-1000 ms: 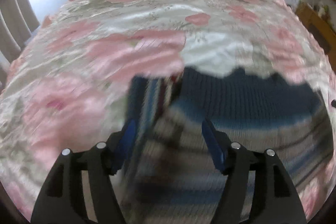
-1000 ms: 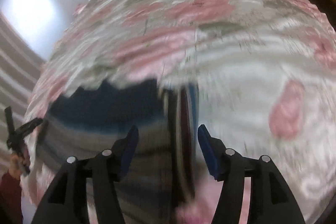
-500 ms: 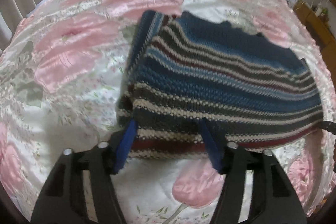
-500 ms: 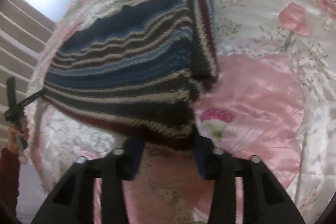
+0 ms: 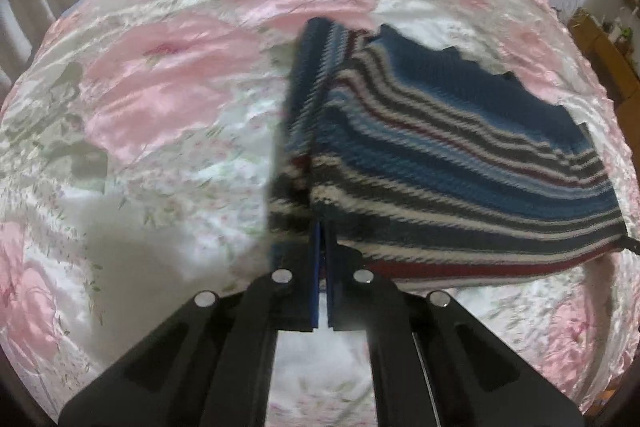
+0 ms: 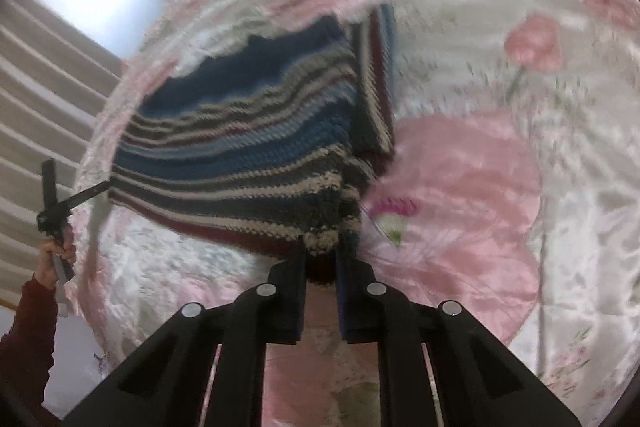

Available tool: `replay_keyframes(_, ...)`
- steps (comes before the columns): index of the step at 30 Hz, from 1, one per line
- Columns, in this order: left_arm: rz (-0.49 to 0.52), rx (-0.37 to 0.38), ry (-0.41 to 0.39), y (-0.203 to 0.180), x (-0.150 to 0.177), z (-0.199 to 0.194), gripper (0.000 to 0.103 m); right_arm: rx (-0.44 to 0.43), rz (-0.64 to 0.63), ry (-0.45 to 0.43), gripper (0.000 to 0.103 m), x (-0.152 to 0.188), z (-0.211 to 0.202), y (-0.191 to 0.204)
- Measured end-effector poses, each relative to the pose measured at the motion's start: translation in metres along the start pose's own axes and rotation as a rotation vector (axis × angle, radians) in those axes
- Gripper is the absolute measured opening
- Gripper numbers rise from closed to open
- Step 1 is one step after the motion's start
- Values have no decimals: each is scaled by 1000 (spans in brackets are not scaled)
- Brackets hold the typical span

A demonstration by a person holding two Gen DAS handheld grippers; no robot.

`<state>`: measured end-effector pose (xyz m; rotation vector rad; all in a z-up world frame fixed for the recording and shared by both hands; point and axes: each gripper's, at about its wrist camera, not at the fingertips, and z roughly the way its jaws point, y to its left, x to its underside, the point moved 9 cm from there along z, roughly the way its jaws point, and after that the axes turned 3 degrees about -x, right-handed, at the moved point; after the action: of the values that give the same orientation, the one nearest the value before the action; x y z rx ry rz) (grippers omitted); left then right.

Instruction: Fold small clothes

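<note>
2 grippers were each clamped on a near corner of 1 striped knit sweater (image 5: 440, 155). Left gripper (image 5: 320, 239): jaws pressed together with only a thin layer of knit between them, at the sweater's left near corner. Right gripper (image 6: 322, 255): jaws closed on a thicker bunch of the fabric at the right near corner, a narrow gap left between them, filled by the knit.

The sweater, banded in blue, grey, cream and dark red, was held stretched between the 2 grippers, its near hem raised above the bedspread (image 5: 168, 99) and its far part sloping down towards the bed. 1 sleeve hung folded along the side edge in each wrist view. The garment sat over the middle of the bed, above the pink floral satin cover.

In the right wrist view, the left gripper appeared at the far left edge, held in a hand (image 6: 54, 261) with a dark red sleeve (image 6: 30, 339). Both views were slightly motion-blurred.
</note>
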<state>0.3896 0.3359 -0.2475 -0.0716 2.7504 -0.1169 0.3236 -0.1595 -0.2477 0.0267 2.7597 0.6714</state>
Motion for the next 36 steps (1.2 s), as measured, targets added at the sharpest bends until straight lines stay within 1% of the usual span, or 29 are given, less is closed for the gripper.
replay_keyframes(2,-15,8,13,5,4,7,0,13,20,17,12,5,14,-10)
replay_keyframes(7,5,21,-8,-1,7,5,0,21,39,19,13,11,30,-23)
replay_keyframes(8,-2,35,-14,-4,6,0,6,21,37,16,13,11,29,-23)
replay_keyframes(9,-14,62,-26,-8,6,-5,21,23,33,16,16,11,27,-22)
replay_keyframes(10,-17,79,-34,-11,6,-8,31,26,32,16,17,11,25,-20)
replay_keyframes(11,-13,98,-47,-16,5,-14,48,24,32,16,18,11,23,-19)
replay_keyframes(12,-1,103,-56,-20,4,-16,54,25,33,18,18,11,22,-18)
replay_keyframes(14,41,96,-68,-30,4,-17,54,22,38,20,19,12,22,-20)
replay_keyframes(16,69,83,-51,-35,3,-11,54,8,60,19,19,13,23,-23)
replay_keyframes(18,68,69,-23,-36,2,0,54,-2,68,12,19,13,25,-23)
replay_keyframes(19,61,62,-15,-34,2,5,54,-4,66,10,19,13,25,-23)
replay_keyframes(21,38,72,3,-31,0,14,42,-12,68,7,19,14,24,-23)
replay_keyframes(22,35,67,8,-30,0,15,38,-23,75,5,19,14,23,-24)
replay_keyframes(24,26,72,12,-28,1,14,4,-33,82,3,19,14,20,-24)
replay_keyframes(25,3,104,22,-27,2,13,0,-33,80,1,19,13,19,-24)
replay_keyframes(27,-34,146,37,-25,6,12,0,-28,72,-2,19,14,19,-24)
replay_keyframes(30,-47,110,29,-14,10,14,0,-20,66,-3,19,15,21,-25)
replay_keyframes(33,-79,121,44,-3,15,22,0,-4,58,4,18,16,26,-27)
replay_keyframes(34,-77,121,41,-3,16,22,0,2,55,7,18,16,27,-27)
replay_keyframes(36,-42,97,27,-9,15,17,0,17,46,15,20,15,25,-24)
